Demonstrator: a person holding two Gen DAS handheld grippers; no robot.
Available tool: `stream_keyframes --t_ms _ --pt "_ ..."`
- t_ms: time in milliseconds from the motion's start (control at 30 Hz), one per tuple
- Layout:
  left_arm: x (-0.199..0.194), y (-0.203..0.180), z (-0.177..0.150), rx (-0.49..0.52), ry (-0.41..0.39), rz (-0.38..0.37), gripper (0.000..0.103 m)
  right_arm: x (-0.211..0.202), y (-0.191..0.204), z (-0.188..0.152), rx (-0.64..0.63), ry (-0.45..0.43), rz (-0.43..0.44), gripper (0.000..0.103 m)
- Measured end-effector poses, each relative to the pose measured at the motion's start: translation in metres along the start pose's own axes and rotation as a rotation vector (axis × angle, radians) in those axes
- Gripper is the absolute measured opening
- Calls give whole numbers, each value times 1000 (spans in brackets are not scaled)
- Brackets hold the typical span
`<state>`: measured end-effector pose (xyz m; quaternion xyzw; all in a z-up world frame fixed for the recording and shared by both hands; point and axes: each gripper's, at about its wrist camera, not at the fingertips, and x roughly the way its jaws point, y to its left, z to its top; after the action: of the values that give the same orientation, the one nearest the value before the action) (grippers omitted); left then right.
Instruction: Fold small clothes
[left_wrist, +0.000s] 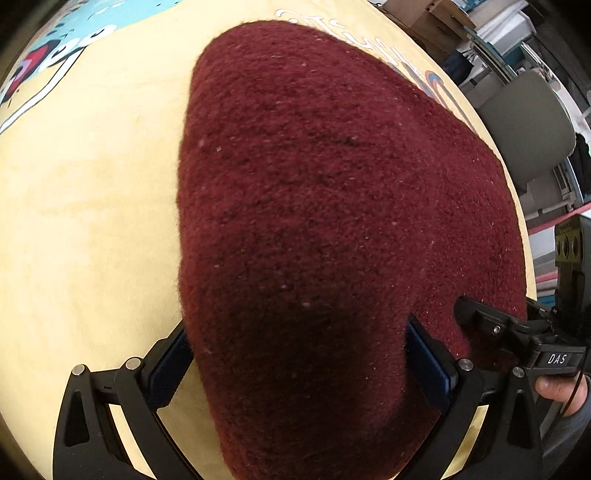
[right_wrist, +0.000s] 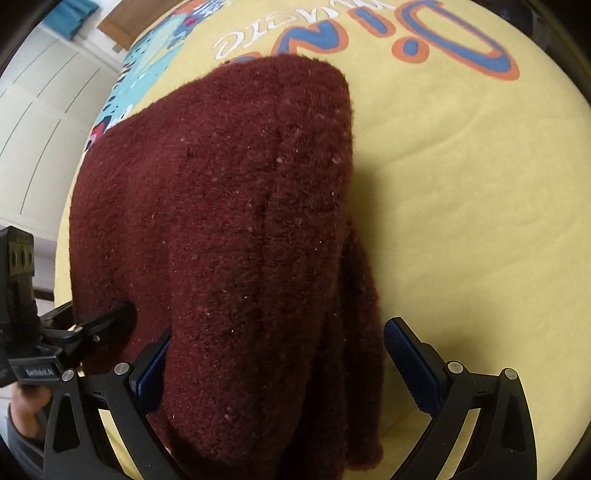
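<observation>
A dark red knitted garment (left_wrist: 314, 221) lies folded on a yellow printed cloth (left_wrist: 92, 221). My left gripper (left_wrist: 299, 358) is open, its blue-padded fingers (left_wrist: 428, 365) wide on either side of the garment's near edge. In the right wrist view the same garment (right_wrist: 229, 221) fills the middle. My right gripper (right_wrist: 273, 369) is open too, one pad against the garment's left side and the other pad (right_wrist: 410, 365) apart from it on the right. Each gripper shows at the edge of the other's view, the right one (left_wrist: 491, 325) and the left one (right_wrist: 99, 325), both tips at the garment's edge.
The yellow cloth (right_wrist: 461, 221) has a coloured "Dino" print (right_wrist: 454, 44) at the far side and a blue cartoon print (left_wrist: 74, 40). A grey chair (left_wrist: 528, 129) and shelves stand beyond the table's right edge. White cabinet doors (right_wrist: 40, 110) are on the left.
</observation>
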<state>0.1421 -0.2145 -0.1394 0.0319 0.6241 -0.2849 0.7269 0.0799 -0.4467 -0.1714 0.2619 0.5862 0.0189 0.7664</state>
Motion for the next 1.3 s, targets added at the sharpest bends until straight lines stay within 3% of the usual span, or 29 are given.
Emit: stream_keyframes --t_ms 33,67,133,300,367,700,833,1067,1300 --pt "0 -1 0 15 -3 10 101 -1 2 0 -11 -8 5 97" --pt "0 -4 0 29 -10 12 92 -2 5 -1 -21 -15 30 84" --pt "-3 -8 0 42 -19 14 85 -6 10 -2 -8 -24 75 65" --pt "-12 -16 1 97 -23 -3 54 -13 22 -6 11 -40 55 48" --pt "-21 -17 1 126 -23 -9 49 -18 25 -8 22 -51 51 44" --pt "-118 -10 7 181 -170 -88 46 -90 79 -13 -60 -193 57 39" --pt "-149 4 -4 191 -219 -63 46 -102 111 -11 -96 -229 85 39" --pt "-151 43 -44 143 -228 -15 46 -67 167 -10 -148 -193 82 39" --pt "-113 85 -64 108 -155 20 47 -7 180 -20 -145 -121 18 39"
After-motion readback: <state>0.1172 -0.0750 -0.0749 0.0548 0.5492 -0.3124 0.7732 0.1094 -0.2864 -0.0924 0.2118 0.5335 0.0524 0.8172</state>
